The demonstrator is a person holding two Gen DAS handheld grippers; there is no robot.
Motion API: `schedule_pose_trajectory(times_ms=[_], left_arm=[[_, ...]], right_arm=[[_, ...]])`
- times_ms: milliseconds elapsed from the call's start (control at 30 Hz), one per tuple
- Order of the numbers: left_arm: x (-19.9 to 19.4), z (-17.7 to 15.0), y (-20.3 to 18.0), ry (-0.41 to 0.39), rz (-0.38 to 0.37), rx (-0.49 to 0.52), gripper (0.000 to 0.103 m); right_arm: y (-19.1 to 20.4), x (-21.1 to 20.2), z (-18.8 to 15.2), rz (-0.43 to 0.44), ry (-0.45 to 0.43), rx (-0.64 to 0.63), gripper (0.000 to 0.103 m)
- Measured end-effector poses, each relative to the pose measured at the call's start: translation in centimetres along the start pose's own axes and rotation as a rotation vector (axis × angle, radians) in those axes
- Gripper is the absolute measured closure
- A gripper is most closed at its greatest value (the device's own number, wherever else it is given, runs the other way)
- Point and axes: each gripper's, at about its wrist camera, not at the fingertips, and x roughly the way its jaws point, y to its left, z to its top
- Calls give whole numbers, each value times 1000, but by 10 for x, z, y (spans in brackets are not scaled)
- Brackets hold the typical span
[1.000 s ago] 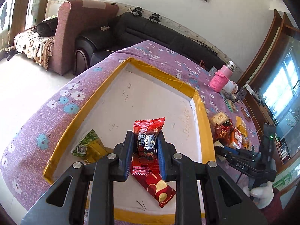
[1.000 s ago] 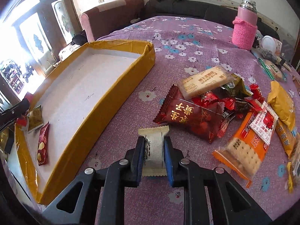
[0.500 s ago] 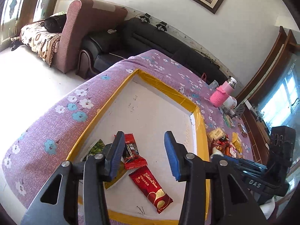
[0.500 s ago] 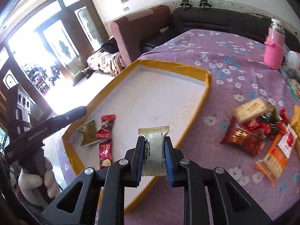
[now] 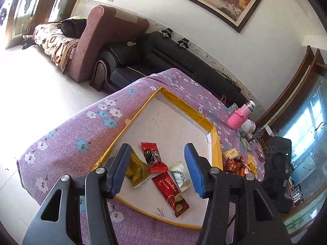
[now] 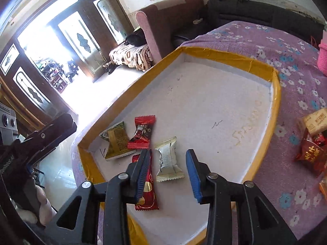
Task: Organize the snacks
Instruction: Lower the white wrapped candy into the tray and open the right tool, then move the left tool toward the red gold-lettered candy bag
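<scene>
A shallow white tray with a yellow rim (image 5: 214,143) (image 6: 274,110) lies on the purple flowered table. In it lie a gold-green packet (image 5: 137,168) (image 6: 117,140), a small red candy (image 5: 153,157) (image 6: 143,132), a long red bar (image 5: 170,192) (image 6: 148,192) and a white-silver packet (image 5: 179,174) (image 6: 168,160). My left gripper (image 5: 157,167) is open and empty, high above these snacks. My right gripper (image 6: 167,173) is open and empty, just above the white-silver packet.
A pile of loose snacks (image 5: 239,163) (image 6: 310,140) lies on the table right of the tray. A pink bottle (image 5: 240,115) stands at the back. Sofas (image 5: 163,55) stand beyond the table. The other hand-held gripper shows at the left of the right wrist view (image 6: 30,143).
My right gripper carried the white-silver packet over the tray, opened and let it go among the other snacks. My left gripper let go of the red candy, opened wide and rose away.
</scene>
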Motion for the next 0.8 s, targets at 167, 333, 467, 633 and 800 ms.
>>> schedule_pose_trajectory(times_ms=[167, 333, 467, 633, 800], left_arm=[[-6, -6, -21, -5, -39, 24, 43], [-2, -19, -49, 26, -85, 66, 38], [6, -34, -75, 68, -110, 120, 38], [7, -48, -102, 106, -127, 185, 38], [-2, -50, -112, 89, -111, 237, 38]], right_arm=[[-43, -65, -10, -68, -113, 62, 51], [-129, -128, -32, -206, -210, 234, 45], [-182, -147, -44, -243, -249, 368, 45], [-184, -106, -20, -240, -204, 334, 46], [-187, -58, 6, -248, -117, 270, 49]])
